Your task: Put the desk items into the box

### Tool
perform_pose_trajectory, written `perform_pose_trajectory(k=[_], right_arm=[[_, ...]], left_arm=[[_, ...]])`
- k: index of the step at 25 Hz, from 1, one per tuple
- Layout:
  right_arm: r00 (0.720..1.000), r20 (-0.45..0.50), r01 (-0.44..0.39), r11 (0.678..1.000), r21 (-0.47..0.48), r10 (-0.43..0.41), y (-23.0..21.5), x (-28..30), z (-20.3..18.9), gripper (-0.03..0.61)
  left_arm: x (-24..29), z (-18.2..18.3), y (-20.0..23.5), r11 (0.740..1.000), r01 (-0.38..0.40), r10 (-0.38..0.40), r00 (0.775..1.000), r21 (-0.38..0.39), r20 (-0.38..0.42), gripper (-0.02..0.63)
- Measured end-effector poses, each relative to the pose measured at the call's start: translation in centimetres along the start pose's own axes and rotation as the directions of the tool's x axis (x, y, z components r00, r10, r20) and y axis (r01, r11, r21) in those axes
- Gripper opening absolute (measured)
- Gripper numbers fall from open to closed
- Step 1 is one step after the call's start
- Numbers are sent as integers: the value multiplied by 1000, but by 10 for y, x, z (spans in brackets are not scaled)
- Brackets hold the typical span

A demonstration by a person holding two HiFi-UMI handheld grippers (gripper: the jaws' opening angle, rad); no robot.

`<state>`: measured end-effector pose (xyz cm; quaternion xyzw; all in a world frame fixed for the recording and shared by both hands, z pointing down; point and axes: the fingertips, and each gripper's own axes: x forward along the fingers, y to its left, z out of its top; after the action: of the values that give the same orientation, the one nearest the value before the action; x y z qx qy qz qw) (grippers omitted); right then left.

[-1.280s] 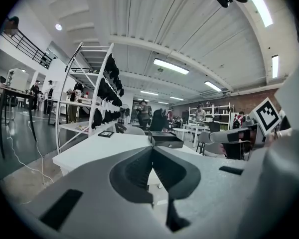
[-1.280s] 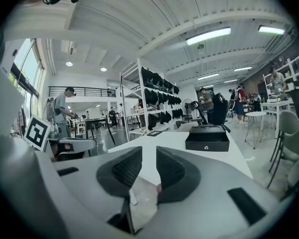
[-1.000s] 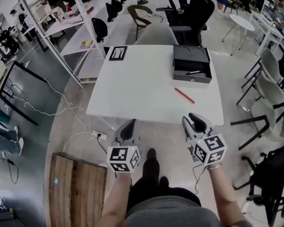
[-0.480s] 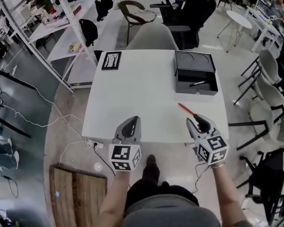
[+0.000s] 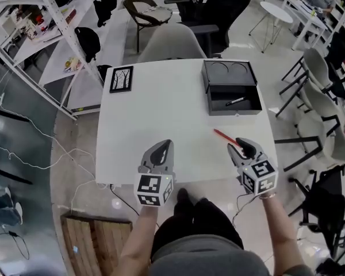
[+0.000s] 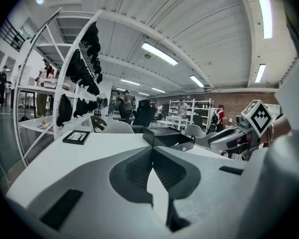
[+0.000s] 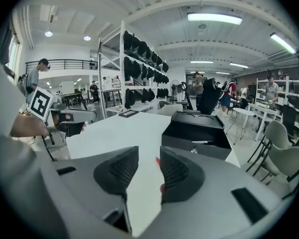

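Note:
A red pen (image 5: 223, 136) lies on the white table (image 5: 161, 114), just ahead of my right gripper (image 5: 241, 145). In the right gripper view its red end (image 7: 158, 161) shows by the right pad; the jaws of the right gripper (image 7: 148, 158) are opening, apart, and press on nothing. The black box (image 5: 233, 109) stands open at the table's far right with a black pen (image 5: 236, 102) inside. A black picture frame (image 5: 121, 79) lies at the far left. My left gripper (image 5: 161, 149) hovers over the near edge, its tips (image 6: 152, 151) together and empty.
A grey chair (image 5: 171, 42) stands behind the table, with more chairs (image 5: 328, 125) to the right. White shelving (image 5: 52, 22) runs along the left. A wooden pallet (image 5: 95, 243) and cables lie on the floor near my feet.
Both grippers have moved forward from short of the table to over its near edge. The right gripper has reached the red pen, and its jaws stand wider.

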<state>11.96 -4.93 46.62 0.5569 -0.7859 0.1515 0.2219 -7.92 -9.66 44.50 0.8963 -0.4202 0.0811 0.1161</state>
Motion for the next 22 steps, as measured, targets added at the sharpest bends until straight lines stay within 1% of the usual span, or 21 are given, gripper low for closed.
perform_pose_trajectory(k=[4,7,11,17,22], right_arm=[[999,-45,20,999,-41,-22,-10,7,-8,141],[997,-80,11,997,-72,-17,-12,15,-12,146],[992,-124,-23,994,-106,10,-15,27,-17,146],[980,-194,-74,988,-132,48,-23,46,-28,146],[953,-284,-149,978,-147,103,-28,58,-43,135]], left_arm=[[12,-1,-3,999,42,-42,999,-8,-9,6],[20,0,-4,998,61,-61,998,-11,-18,6],[30,0,-5,997,76,-76,997,-7,-30,6],[44,0,0,997,73,-74,996,-12,-46,6],[55,0,1,998,62,-63,996,-22,-60,6]])
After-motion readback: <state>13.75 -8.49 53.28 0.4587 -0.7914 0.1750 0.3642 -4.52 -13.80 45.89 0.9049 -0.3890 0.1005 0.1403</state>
